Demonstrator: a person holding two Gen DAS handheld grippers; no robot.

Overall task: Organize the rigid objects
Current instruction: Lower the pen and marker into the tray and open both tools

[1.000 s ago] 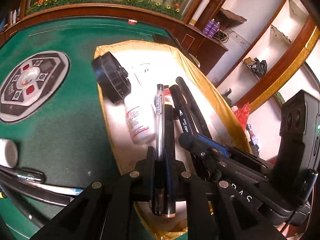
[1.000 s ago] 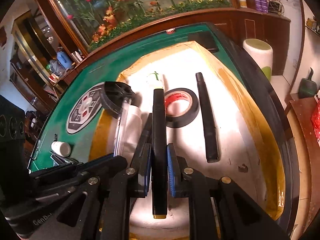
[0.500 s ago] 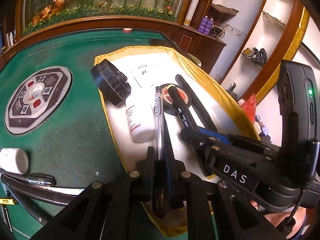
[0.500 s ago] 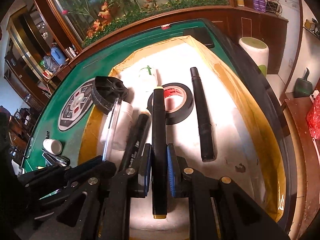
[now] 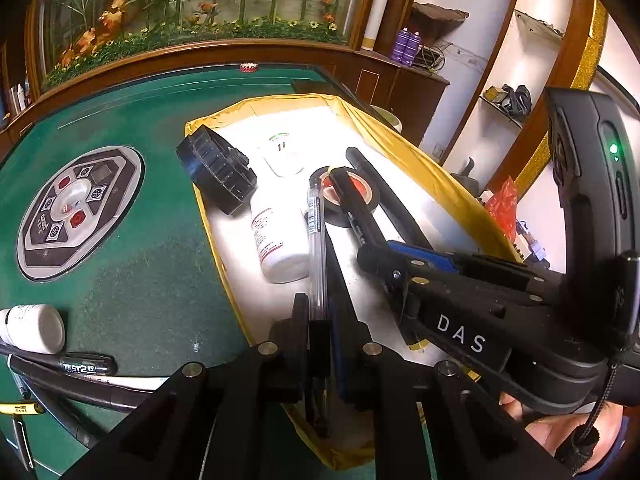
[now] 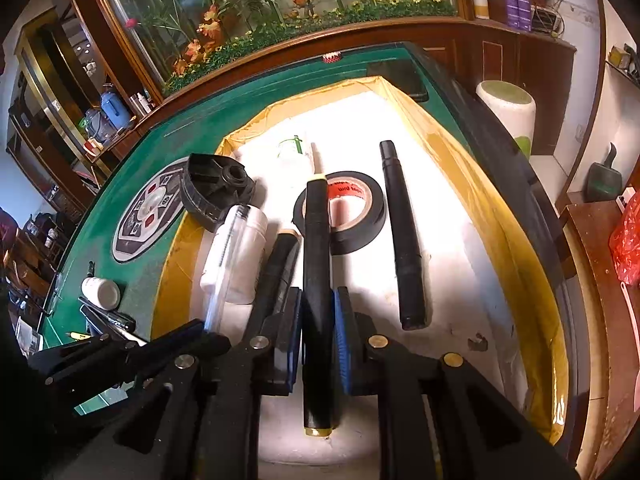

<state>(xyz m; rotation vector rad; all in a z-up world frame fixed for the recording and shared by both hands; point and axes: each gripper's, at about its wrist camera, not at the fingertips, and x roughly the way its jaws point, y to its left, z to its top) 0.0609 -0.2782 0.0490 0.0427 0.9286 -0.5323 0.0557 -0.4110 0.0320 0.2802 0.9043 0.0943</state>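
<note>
Green felt worktop [image 5: 132, 280]: left claw [image 5: 320, 344] clamps a clear ballpoint pen [image 5: 316, 248], right claw [image 6: 318, 340] a black marker [image 6: 316, 264], above the yellow-rimmed tray [image 6: 516, 248]. Next: lower, release toward 12 o'clock.

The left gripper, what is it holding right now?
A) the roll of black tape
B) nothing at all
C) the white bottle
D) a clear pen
D: the left gripper is shut on the clear pen, whose barrel runs out from between the fingers above the tray; the tape and the bottle lie loose in the tray.
</note>
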